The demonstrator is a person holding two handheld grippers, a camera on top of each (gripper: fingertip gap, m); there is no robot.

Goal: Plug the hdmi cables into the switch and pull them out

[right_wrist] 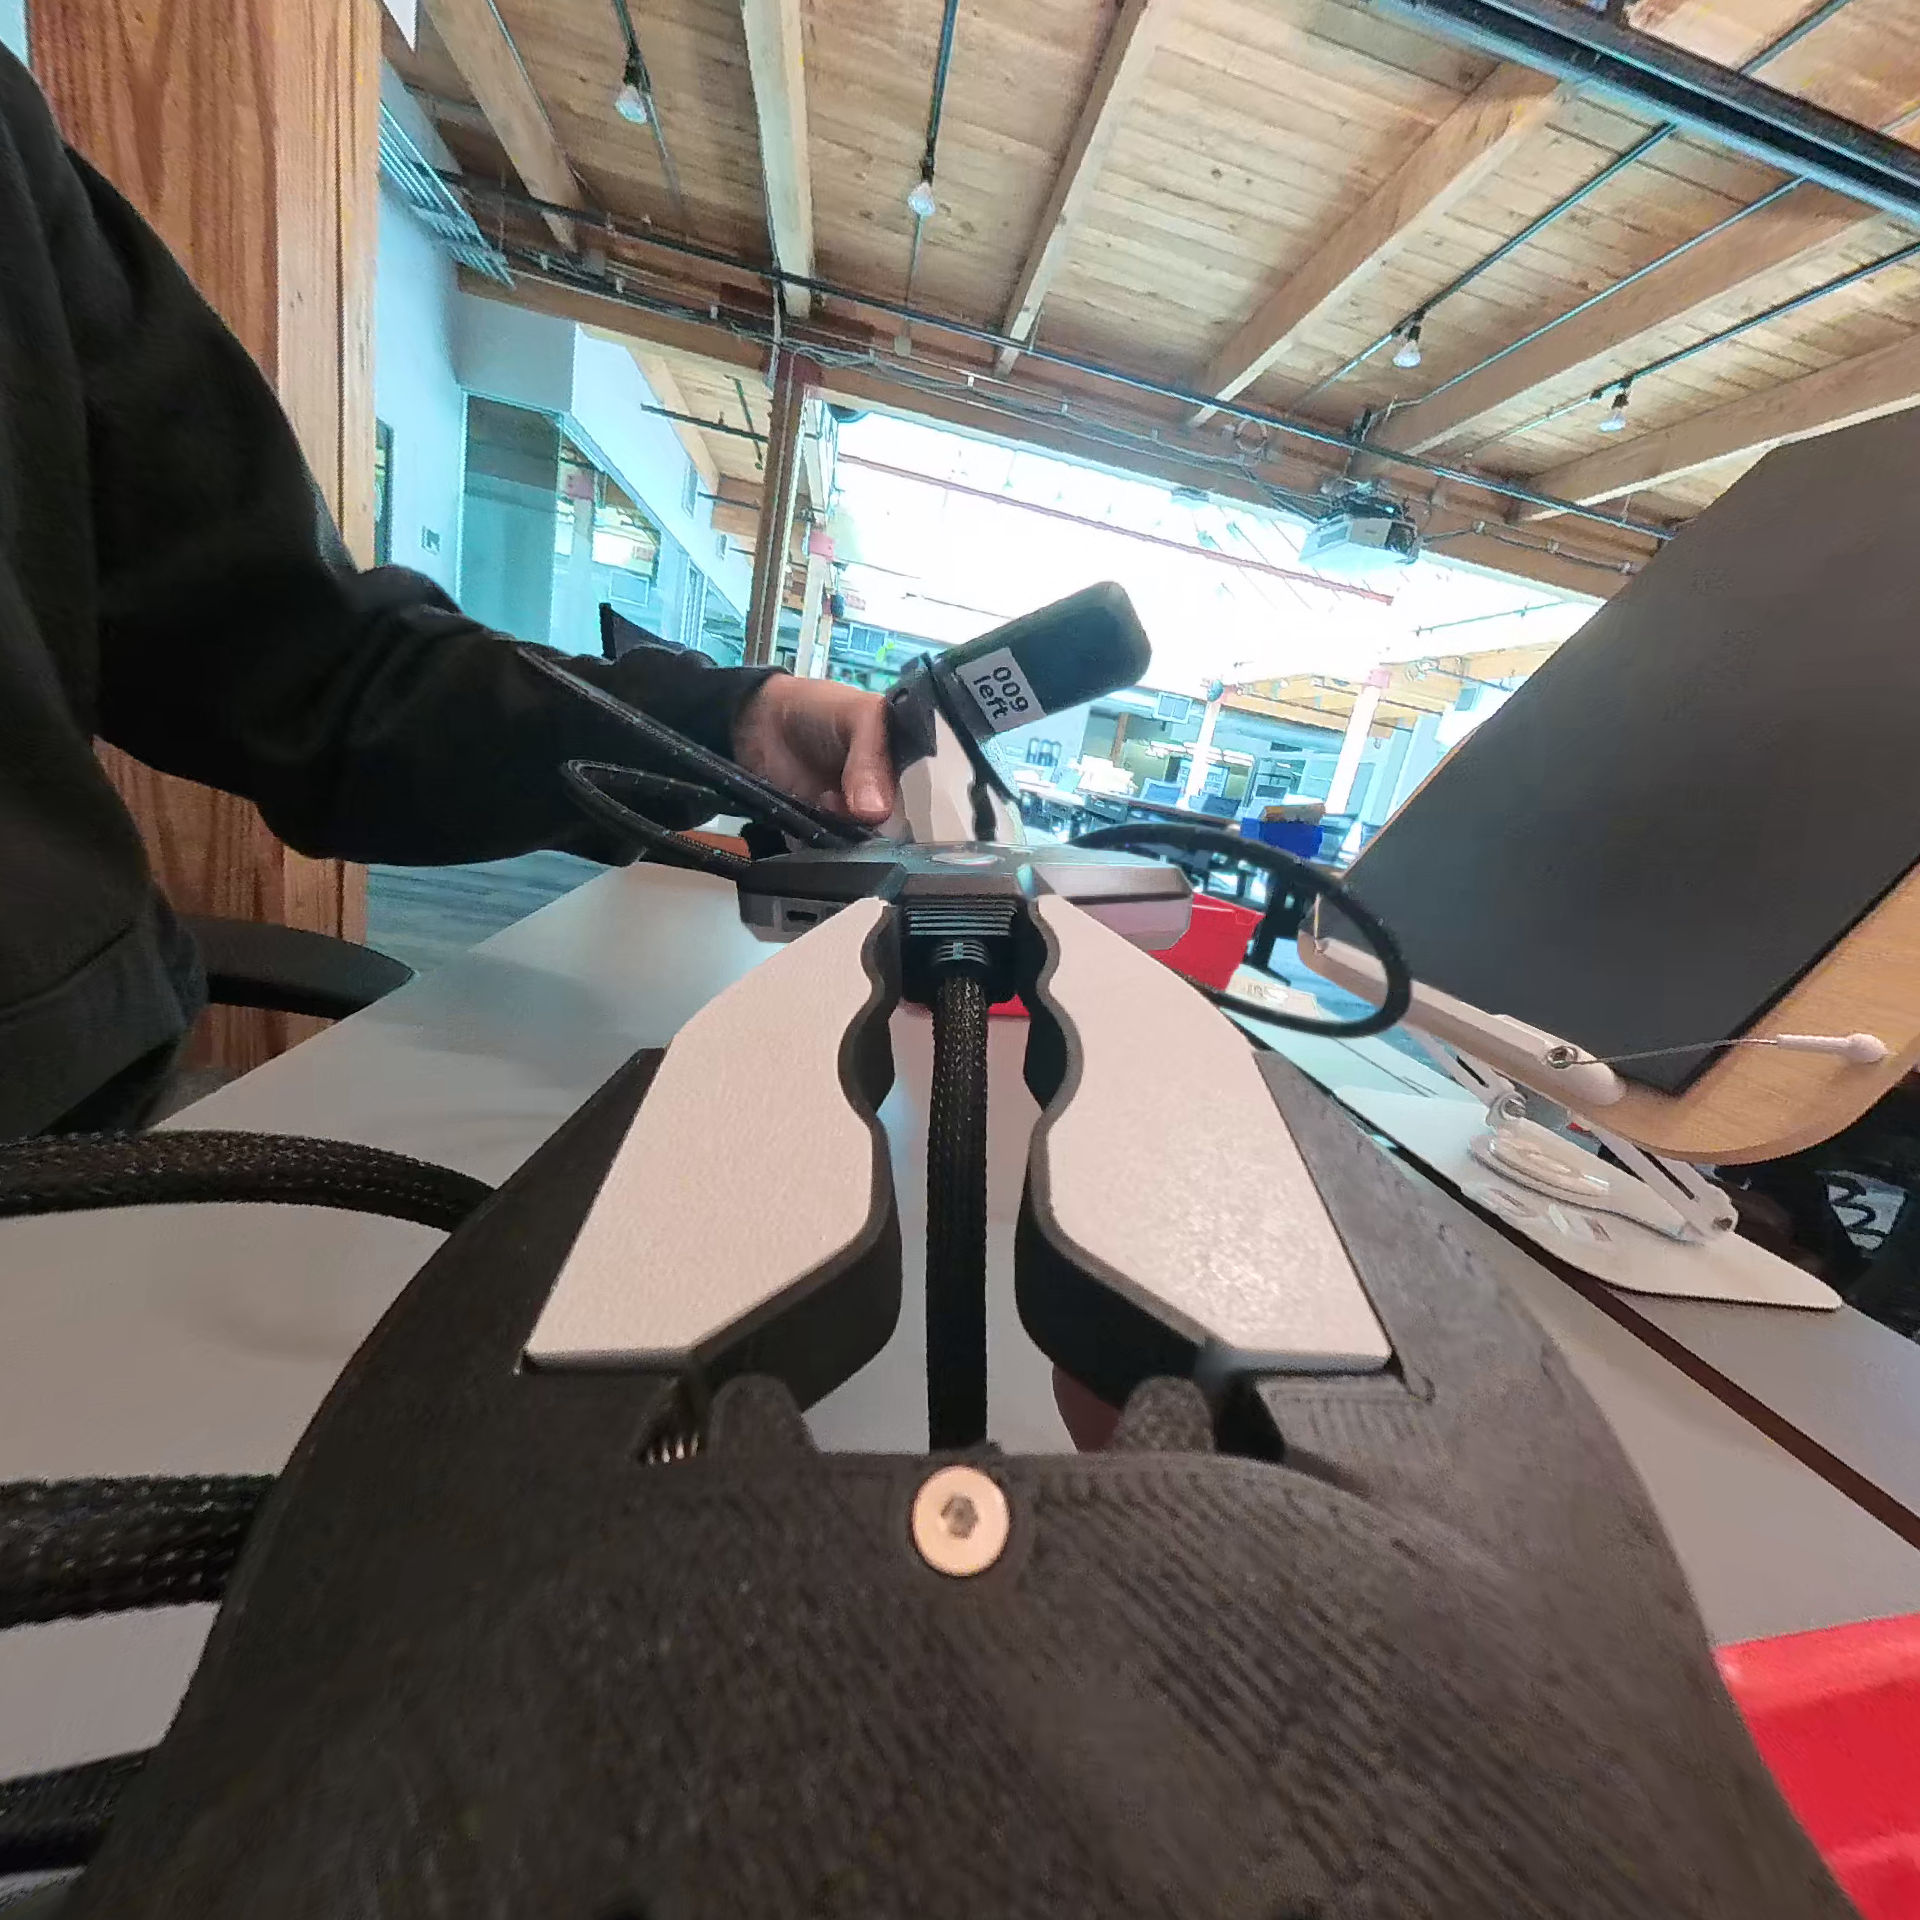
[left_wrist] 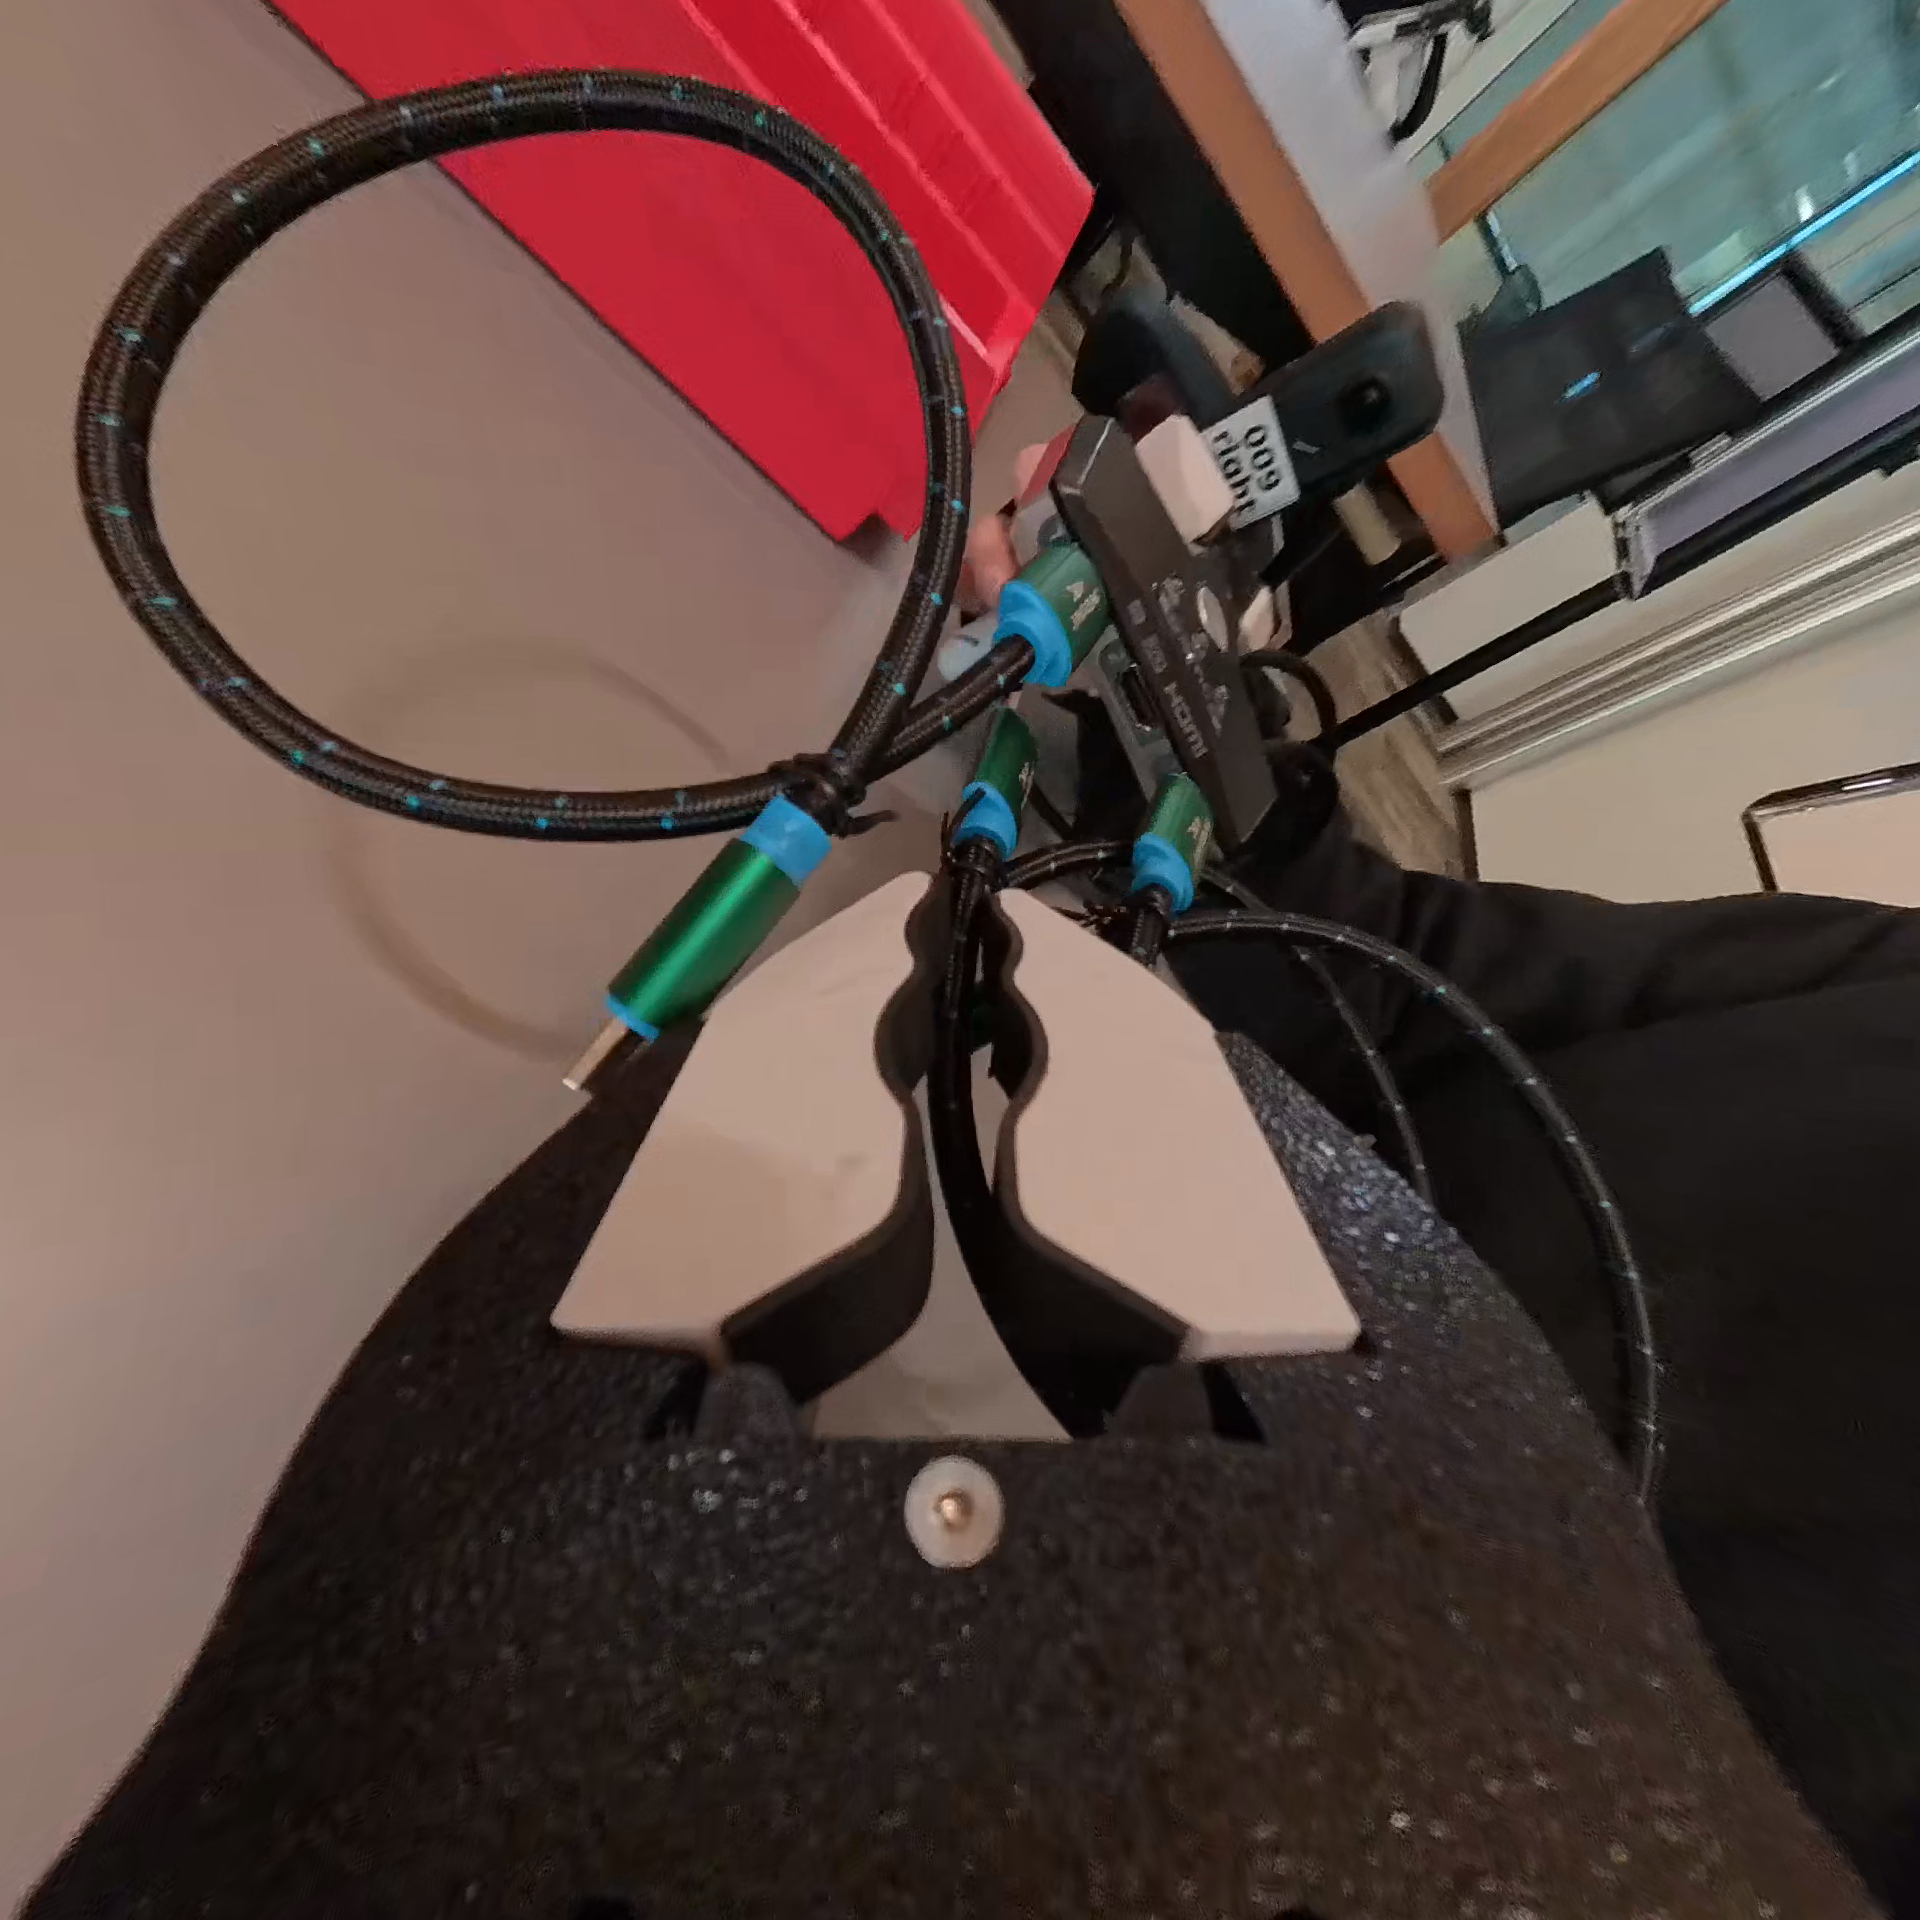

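Switch: the black HDMI switch point(left_wrist: 1164, 634) sits just beyond your left gripper's point(left_wrist: 961, 914) tips, and right at the tips of your right gripper point(right_wrist: 961, 935), lifted off the pale table point(right_wrist: 582, 997).

Right gripper: your fingers point(right_wrist: 758, 1122) are pressed in on the ribbed black plug point(right_wrist: 958, 925) of the switch's braided lead point(right_wrist: 956, 1195), which runs back between them towards you.

Left gripper: your fingers point(left_wrist: 790, 1132) pinch the braided cable point(left_wrist: 961, 997) just behind the middle green plug point(left_wrist: 1003, 774), which looks short of its port or barely entered; I cannot tell which.

Other plugs: one green plug point(left_wrist: 1049, 613) above and left of your left tips appears seated in the switch; another point(left_wrist: 1169, 836) to the right of them reaches the switch's edge. A free green plug point(left_wrist: 707, 930) hangs beside your left finger at the end of the looped cable point(left_wrist: 416, 436).

Step in hand: by my reading, the middle cable, either going in or coming out.

Next move: it likely calls for a straight pull or push along the port's axis while your right gripper braces the switch.

Containers: a red bin point(left_wrist: 748, 208) lies beyond and left of your left gripper; its contents are not visible.
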